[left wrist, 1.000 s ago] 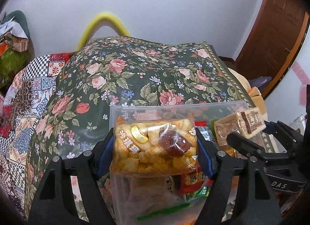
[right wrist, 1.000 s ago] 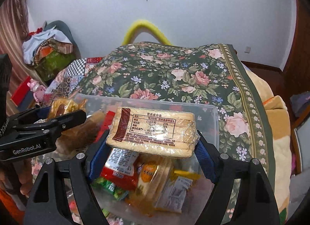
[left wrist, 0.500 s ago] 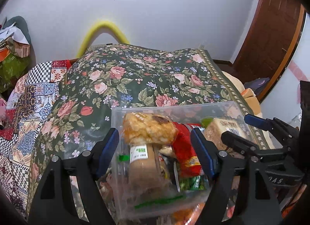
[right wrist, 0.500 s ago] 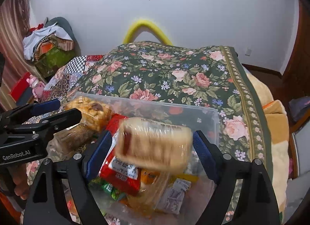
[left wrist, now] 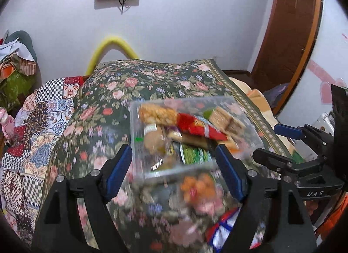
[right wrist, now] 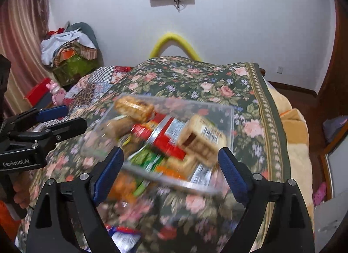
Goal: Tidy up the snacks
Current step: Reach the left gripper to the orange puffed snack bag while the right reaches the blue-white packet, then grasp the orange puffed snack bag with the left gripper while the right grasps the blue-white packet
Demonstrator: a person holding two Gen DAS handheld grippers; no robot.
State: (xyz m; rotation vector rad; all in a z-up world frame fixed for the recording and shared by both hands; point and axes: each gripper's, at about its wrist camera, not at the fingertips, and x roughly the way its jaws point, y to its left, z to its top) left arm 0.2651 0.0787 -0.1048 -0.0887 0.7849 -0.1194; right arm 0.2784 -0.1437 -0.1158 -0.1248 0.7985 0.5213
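While the snacks wait to be sorted, these lines take each thing in turn.

Snack box: clear rectangular plastic box on the flower-patterned bedspread, heaped with packets; likely light but awkward, its thin walls slick and bendy, so I would take it by the rim or two opposite walls.
Puffed packet: golden puffed-snack packet in clear film at the box's 11 o'clock; soft, crushable, best pinched across its short width.
Wafer pack: tan wafer pack with a printed label at the box's 2 o'clock; stiff yet brittle, wrapper slippery, so a gentle hold on the long flat sides.
Red packet: red foil packet in the middle; limp and slick.
Loose snacks: orange packet on the bedspread at the box's 6 o'clock, blurred.
Left tongs: spread apart, have just been opening, nothing gripped.
Right tongs: spread wide, have just been opening, nothing gripped.
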